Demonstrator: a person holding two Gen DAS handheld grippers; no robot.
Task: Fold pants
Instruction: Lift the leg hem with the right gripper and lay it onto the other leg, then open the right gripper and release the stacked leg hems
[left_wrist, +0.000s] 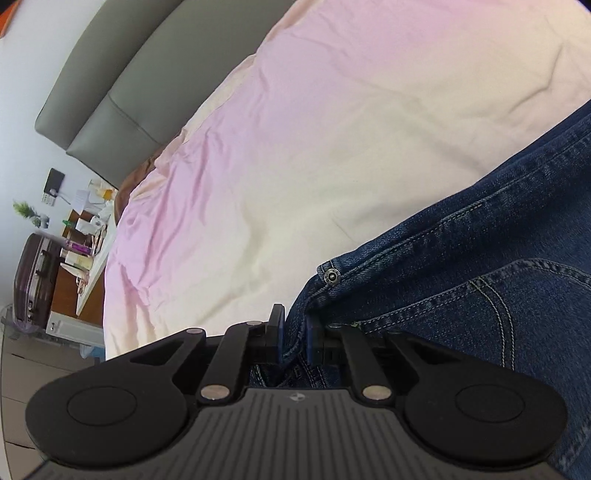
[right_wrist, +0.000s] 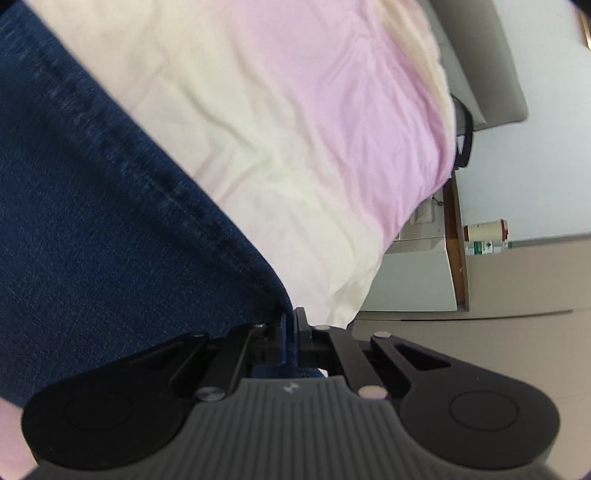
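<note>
Dark blue jeans (left_wrist: 480, 280) lie on a bed with a pale pink and cream sheet (left_wrist: 295, 147). In the left wrist view my left gripper (left_wrist: 294, 332) is shut on the waistband, just below the metal button (left_wrist: 331, 276). In the right wrist view the jeans' leg (right_wrist: 103, 229) fills the left side, and my right gripper (right_wrist: 291, 328) is shut on the denim at its hem corner. The rest of the jeans is out of view.
A grey padded headboard (left_wrist: 122, 85) stands behind the bed. A dark suitcase (left_wrist: 33, 280) and a cluttered bedside table (left_wrist: 85, 236) are to the left. In the right wrist view a bedside cabinet (right_wrist: 417, 273) and two bottles (right_wrist: 487, 236) are beyond the bed's edge.
</note>
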